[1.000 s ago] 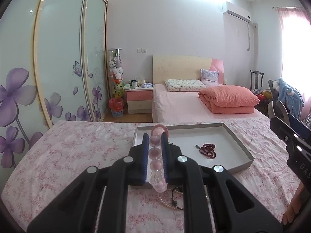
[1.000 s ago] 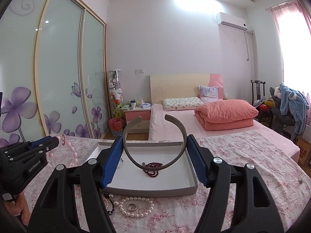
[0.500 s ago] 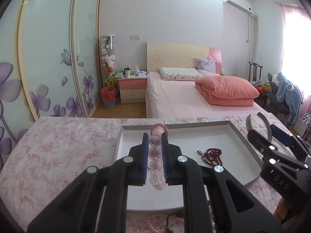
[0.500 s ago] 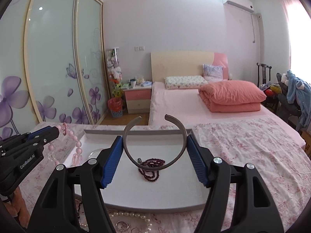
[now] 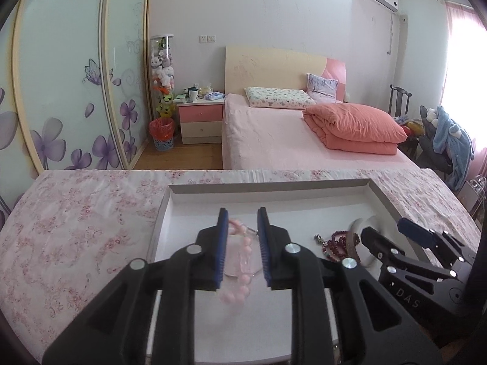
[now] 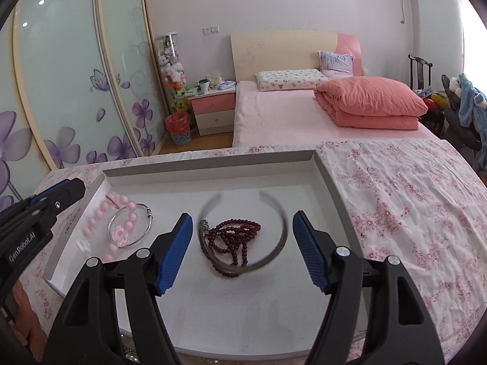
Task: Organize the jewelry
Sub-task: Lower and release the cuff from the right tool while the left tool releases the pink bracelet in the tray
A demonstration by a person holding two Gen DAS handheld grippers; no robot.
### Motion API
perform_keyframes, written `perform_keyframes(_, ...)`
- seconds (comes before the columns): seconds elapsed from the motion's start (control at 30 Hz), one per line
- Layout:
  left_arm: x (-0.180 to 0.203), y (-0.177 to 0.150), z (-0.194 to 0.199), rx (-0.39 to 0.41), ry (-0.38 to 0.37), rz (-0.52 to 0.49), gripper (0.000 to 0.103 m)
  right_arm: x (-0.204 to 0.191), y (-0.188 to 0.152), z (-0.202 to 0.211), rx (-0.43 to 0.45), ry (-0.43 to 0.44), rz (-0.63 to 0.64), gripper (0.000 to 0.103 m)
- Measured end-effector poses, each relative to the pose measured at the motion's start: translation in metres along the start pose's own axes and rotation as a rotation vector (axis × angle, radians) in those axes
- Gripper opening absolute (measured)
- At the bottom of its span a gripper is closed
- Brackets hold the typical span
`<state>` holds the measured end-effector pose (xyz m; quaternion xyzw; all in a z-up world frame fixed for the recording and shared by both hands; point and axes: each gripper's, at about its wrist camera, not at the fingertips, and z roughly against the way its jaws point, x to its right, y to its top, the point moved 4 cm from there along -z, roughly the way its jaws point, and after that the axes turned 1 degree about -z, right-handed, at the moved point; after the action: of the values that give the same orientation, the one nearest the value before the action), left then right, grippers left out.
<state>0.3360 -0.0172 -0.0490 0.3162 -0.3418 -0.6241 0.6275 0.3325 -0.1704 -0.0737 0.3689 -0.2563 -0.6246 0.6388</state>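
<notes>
A white tray (image 5: 268, 184) with a grey rim (image 6: 213, 159) lies on the floral cloth. My left gripper (image 5: 242, 213) hangs over its left part with its jaws opening. The pink bead bracelet (image 5: 242, 249) is blurred below the gap, free of the pads. In the right wrist view the bracelet (image 6: 121, 231) rests on a silver ring bangle (image 6: 146, 222), apart from the left gripper (image 6: 65, 187). My right gripper (image 6: 242, 214) stands open. The grey cuff bangle (image 6: 283, 231), blurred, lies between its pads around the dark red bead string (image 6: 234, 237), touching neither pad.
The floral cloth (image 6: 395, 197) spreads to the right of the tray. A pink bed (image 5: 289, 140) with a folded quilt stands beyond the table edge, a nightstand (image 5: 201, 121) and a sliding wardrobe to the left. A person's hand (image 6: 21, 319) holds the left gripper.
Both grippers came forward and down over the tray. The left jaws parted and the pink bracelet dropped into the tray. The grey bangle left the right pads and fell around the red beads.
</notes>
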Motion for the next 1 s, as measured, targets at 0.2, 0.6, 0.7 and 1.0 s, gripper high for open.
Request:
perform_keyframes(0.2,-0.019,0.006,0.01,0.013,0.042,0.041,0.023,0.009,0.004,0.01,0.022,-0.009,-0.016,0.069)
perform_keyframes(0.6,-0.039,-0.008,0.053,0.025,0.072,0.057,0.028,0.005,-0.003,0.044,0.048,-0.001,0.004,0.069)
perform_keyframes(0.7,-0.044,-0.021,0.072,0.02,0.068,0.062,0.031,0.005,-0.011,0.057,0.043,0.006,0.008,0.069)
perform_keyframes(1.0,-0.057,-0.066,0.125,0.025,0.072,0.054,0.044,0.008,-0.054,0.086,-0.024,0.016,0.032,0.069)
